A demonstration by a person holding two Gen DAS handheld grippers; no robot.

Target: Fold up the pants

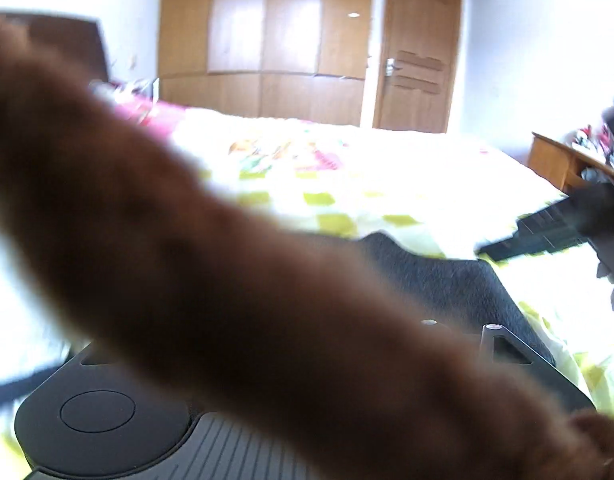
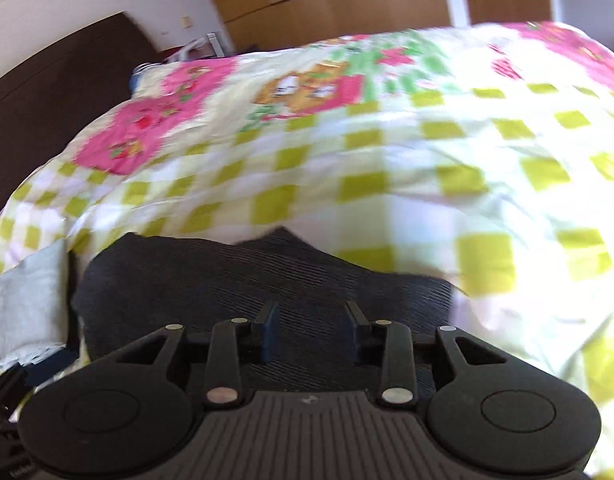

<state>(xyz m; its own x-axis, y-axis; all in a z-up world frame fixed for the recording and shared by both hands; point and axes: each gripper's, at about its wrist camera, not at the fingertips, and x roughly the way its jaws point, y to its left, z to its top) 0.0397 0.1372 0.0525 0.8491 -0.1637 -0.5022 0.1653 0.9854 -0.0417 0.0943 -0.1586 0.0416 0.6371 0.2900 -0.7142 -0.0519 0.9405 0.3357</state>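
Observation:
Dark grey ribbed pants (image 2: 267, 272) lie flat on the bed, directly under my right gripper (image 2: 310, 328). It stands open, its blue pads (image 2: 267, 334) apart, with nothing between them. In the left wrist view a blurred brown fuzzy fabric (image 1: 227, 280) crosses the frame from upper left to lower right and hides my left gripper's fingers. Only the left gripper's body (image 1: 99, 412) and one link show. I cannot tell whether the brown fabric is a sleeve or a garment. The pants (image 1: 447, 280) show beyond it, and the right gripper (image 1: 539, 232) is a dark blur at the right.
The bed wears a green-checked sheet (image 2: 467, 184) with pink flowers. A light grey cloth (image 2: 27, 304) lies left of the pants at the bed's edge. A dark headboard (image 2: 47, 92), a wooden wardrobe (image 1: 267, 40), a door (image 1: 419, 60) and a side table (image 1: 559, 160) surround the bed.

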